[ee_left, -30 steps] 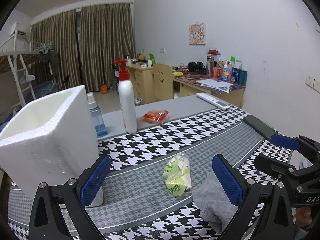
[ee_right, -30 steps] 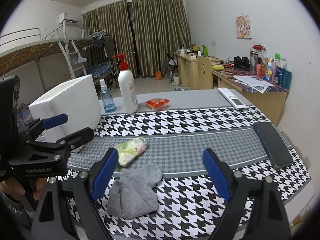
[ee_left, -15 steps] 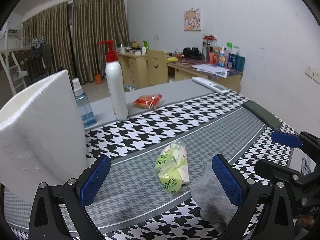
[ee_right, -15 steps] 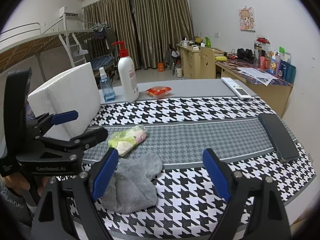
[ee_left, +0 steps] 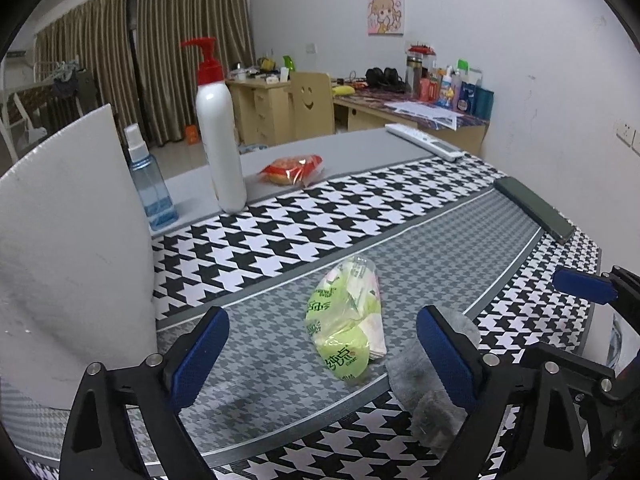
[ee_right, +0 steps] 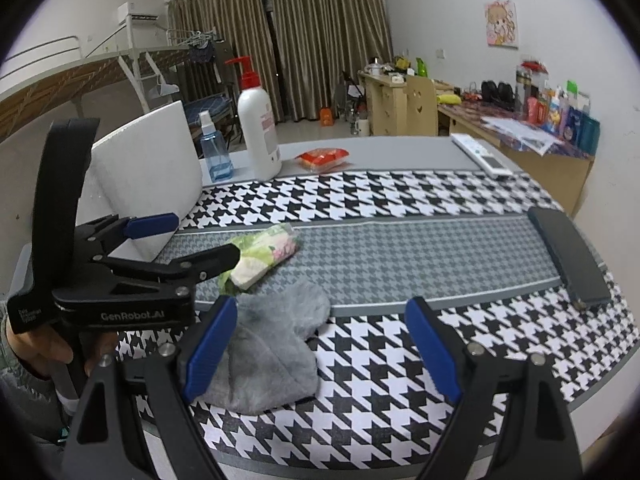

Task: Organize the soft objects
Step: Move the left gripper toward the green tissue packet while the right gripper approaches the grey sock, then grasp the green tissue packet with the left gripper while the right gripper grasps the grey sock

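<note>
Left gripper [ee_left: 320, 354]: jaws wide apart and empty, though they have just been closing slightly; the green packet [ee_left: 346, 322] lies on the desk [ee_left: 440, 240] between the lines of its two blue pads, touching neither. In the right wrist view the same gripper [ee_right: 188, 240] enters from the left, its nearer finger crossing in front of the packet's [ee_right: 264, 254] left end.

Right gripper [ee_right: 320, 354]: jaws wide apart, nothing held. Its left pad stands over the left part of the grey cloth [ee_right: 276, 348]; the right pad is over bare houndstooth cover.

Soft items: the packet, clear plastic with green print, rests on the grey band of the desk cover. The grey cloth [ee_left: 432, 384], crumpled, lies just near-right of it, at the desk's near edge, partly behind the left gripper's right pad in the left wrist view.

White foam box [ee_left: 72, 248]: stands at the left side of the desk, beside the left gripper.

Far side of the desk: a blue spray bottle [ee_left: 148, 184], a white pump bottle [ee_left: 220, 148] with a red head, and a red snack packet [ee_left: 292, 168], in that order from left to right. A white remote [ee_left: 424, 142] lies at the far right; a dark phone [ee_right: 568, 256] lies at the right edge.
</note>
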Demonstrator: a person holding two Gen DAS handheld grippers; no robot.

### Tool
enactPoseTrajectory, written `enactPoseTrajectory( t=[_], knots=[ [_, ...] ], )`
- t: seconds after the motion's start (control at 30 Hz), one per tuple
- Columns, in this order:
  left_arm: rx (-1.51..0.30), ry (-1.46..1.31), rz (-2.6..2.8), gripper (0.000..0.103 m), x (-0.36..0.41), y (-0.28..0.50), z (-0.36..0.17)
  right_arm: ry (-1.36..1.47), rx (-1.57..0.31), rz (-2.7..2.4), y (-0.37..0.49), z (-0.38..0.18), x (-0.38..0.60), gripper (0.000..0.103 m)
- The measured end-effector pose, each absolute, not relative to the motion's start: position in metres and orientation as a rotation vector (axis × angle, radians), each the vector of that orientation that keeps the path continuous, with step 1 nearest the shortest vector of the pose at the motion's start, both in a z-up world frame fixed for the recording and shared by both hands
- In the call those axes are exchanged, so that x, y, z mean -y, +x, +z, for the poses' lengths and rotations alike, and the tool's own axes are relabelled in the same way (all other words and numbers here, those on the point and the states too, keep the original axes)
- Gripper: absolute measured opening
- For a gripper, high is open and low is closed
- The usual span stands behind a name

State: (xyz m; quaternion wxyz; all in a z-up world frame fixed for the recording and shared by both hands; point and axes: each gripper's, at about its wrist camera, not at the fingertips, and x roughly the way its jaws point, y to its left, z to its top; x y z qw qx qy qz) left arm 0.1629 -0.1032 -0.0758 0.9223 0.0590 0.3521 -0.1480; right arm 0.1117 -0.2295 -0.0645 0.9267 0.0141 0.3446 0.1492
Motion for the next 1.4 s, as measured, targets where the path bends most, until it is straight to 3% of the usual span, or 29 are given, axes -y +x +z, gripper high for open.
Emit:
enactPoseTrajectory(
  t=[0.7, 0.87, 1.0, 1.13, 1.4],
  knots=[
    [-0.794, 0.137, -0.351, 0.064, 0.118, 0.18, -0.095, 0.002, -0.746, 0.352, 0.113, -0.076, 0.222, 0.089],
    [-0.82, 0.146, -0.35, 0.061, 0.121, 0.184, -0.101, -0.006, -0.761, 0.372, 0.113, -0.08, 0.22, 0.089],
    [-0.867, 0.12, -0.346, 0.052, 0.119, 0.192, -0.106, -0.006, -0.773, 0.381, 0.115, -0.082, 0.219, 0.089],
    [-0.878, 0.123, -0.341, 0.051, 0.119, 0.193, -0.107, -0.009, -0.776, 0.383, 0.116, -0.082, 0.219, 0.089],
    [-0.87, 0.116, -0.339, 0.033, 0.119, 0.194, -0.107, -0.022, -0.787, 0.396, 0.12, -0.085, 0.212, 0.089]
  ],
)
